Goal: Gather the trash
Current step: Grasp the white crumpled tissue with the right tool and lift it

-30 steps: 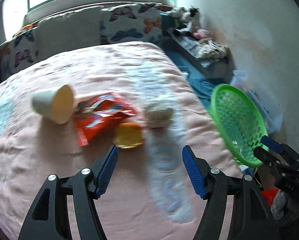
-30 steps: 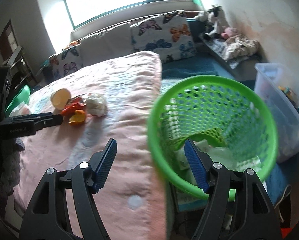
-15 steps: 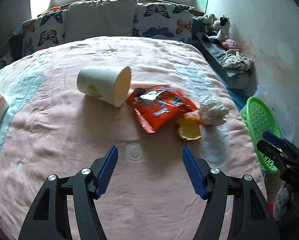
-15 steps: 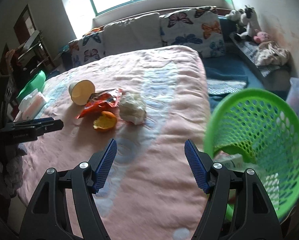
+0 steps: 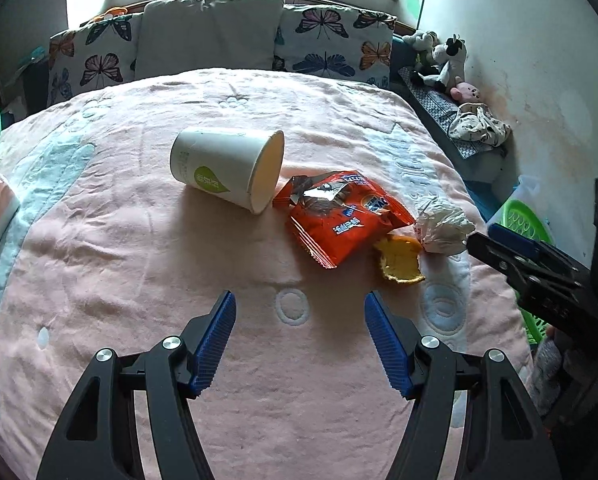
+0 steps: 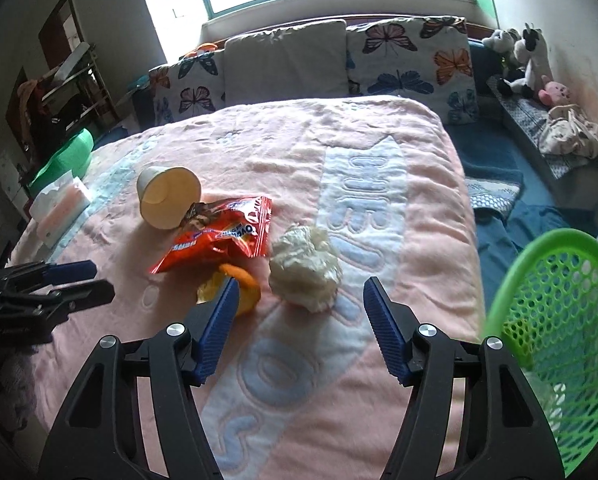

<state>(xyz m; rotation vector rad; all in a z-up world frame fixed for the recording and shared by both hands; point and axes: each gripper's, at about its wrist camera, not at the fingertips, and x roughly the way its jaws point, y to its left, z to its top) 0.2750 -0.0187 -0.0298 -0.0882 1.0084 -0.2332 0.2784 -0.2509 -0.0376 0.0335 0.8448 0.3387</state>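
Blue ribbed pads of the right gripper (image 6: pixel 297 300) are seen apart but closing, with nothing pressed between them; the crumpled white wad (image 6: pixel 305 274) sits just beyond the tips, framed by the gap. A second ago this view was filled by the green basket (image 6: pixel 555 320); now the basket is pushed to the right edge, some trash visible inside it, and the bed is centred instead. From that, a return from the basket toward the next piece of litter is judged to be under way, with the wad the likely target.

The left gripper (image 5: pixel 299 340) is held with its jaws apart and empty, over bare pink bedspread (image 5: pixel 99 280). Its view has swung too: the trash, earlier close to the pads, is now set farther ahead.

Outward from the jaws, an orange peel (image 5: pixel 399 260) is found touching the red snack wrapper (image 5: pixel 339 216), and past it a paper cup (image 5: pixel 227 168) lies on its side, mouth toward the wrapper. Four items are thus left on the bed.
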